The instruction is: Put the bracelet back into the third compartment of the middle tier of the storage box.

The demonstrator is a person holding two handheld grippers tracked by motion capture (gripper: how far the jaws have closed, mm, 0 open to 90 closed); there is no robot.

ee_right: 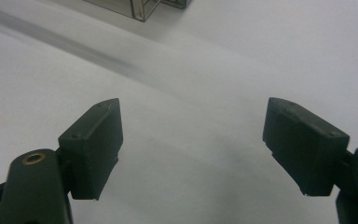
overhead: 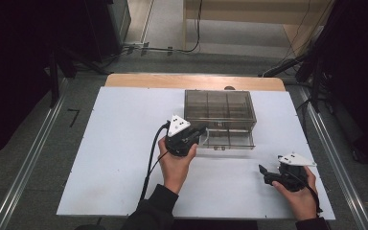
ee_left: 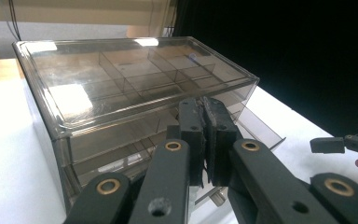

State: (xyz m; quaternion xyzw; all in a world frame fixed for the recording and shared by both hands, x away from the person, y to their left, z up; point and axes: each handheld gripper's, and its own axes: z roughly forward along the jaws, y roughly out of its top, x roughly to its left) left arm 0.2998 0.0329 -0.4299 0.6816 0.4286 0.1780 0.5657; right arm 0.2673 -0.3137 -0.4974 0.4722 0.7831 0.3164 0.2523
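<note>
A smoky clear plastic drawer box point(overhead: 219, 106) with divided compartments stands on the white board at the back centre. Its bottom drawer point(overhead: 227, 139) is pulled out toward me. My left gripper point(overhead: 200, 130) is at the drawer's left front corner, jaws pressed together with nothing visible between them. In the left gripper view the shut gripper point(ee_left: 204, 116) sits in front of the box point(ee_left: 135, 79), just above the open drawer point(ee_left: 256, 126). My right gripper point(overhead: 264, 173) hovers low over the board at the front right, wide open and empty point(ee_right: 191, 140).
The white board point(overhead: 115, 158) lies on a wooden table point(overhead: 172, 80). The left gripper's cable point(overhead: 149, 163) trails back along the forearm. A corner of the drawer point(ee_right: 142, 9) is at the top of the right gripper view. Dark stands flank the table.
</note>
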